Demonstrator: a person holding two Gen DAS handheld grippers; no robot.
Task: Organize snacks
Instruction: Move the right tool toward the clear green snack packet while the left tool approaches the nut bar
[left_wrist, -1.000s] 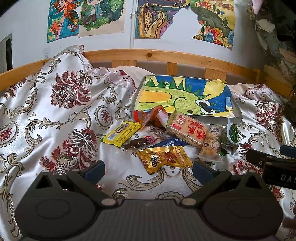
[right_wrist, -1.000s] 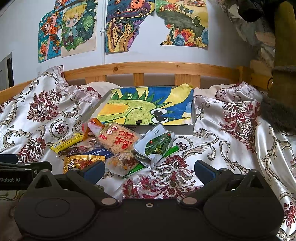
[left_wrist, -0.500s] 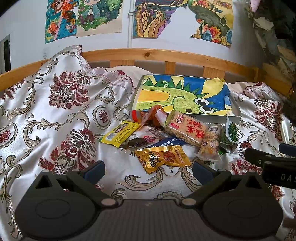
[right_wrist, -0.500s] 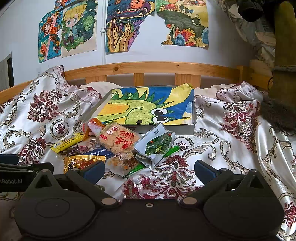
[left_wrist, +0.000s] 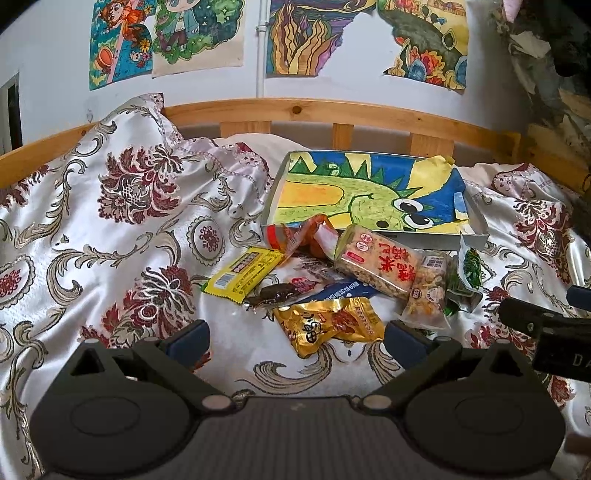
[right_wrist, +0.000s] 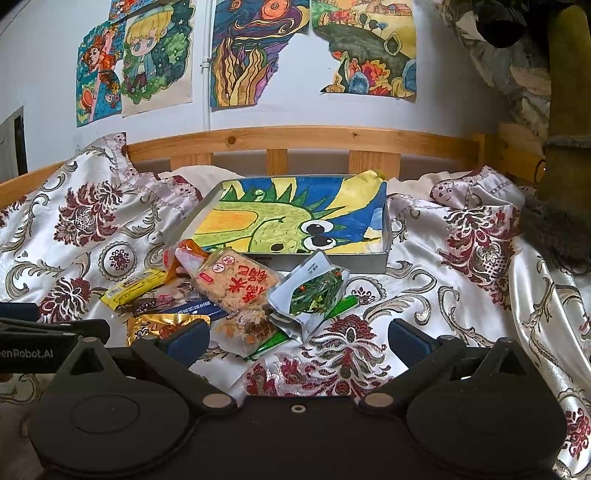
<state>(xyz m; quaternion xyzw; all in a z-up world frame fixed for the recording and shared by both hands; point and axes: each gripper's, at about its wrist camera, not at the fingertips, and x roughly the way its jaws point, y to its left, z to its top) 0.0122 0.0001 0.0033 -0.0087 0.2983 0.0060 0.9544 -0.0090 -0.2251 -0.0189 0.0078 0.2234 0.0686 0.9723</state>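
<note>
Left wrist view shows the snacks heaped on the bedspread (left_wrist: 110, 258) just in front of the tray (left_wrist: 476, 240), with the gold packet (left_wrist: 328, 325) nearest the left gripper (left_wrist: 295, 338). Both that and the right gripper (right_wrist: 299, 338) hang spread wide and empty. Best, I judge, to pinch the gold packet by its flat edge, lifting it clear before carrying it over the tray's rim.

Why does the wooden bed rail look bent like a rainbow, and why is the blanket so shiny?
Left wrist view: the fisheye lens bows the wooden rail. Right wrist view: the same curve, and daylight glints off the satin blanket and the foil snack packet. Both views look sharp, darkening at the corners.
</note>
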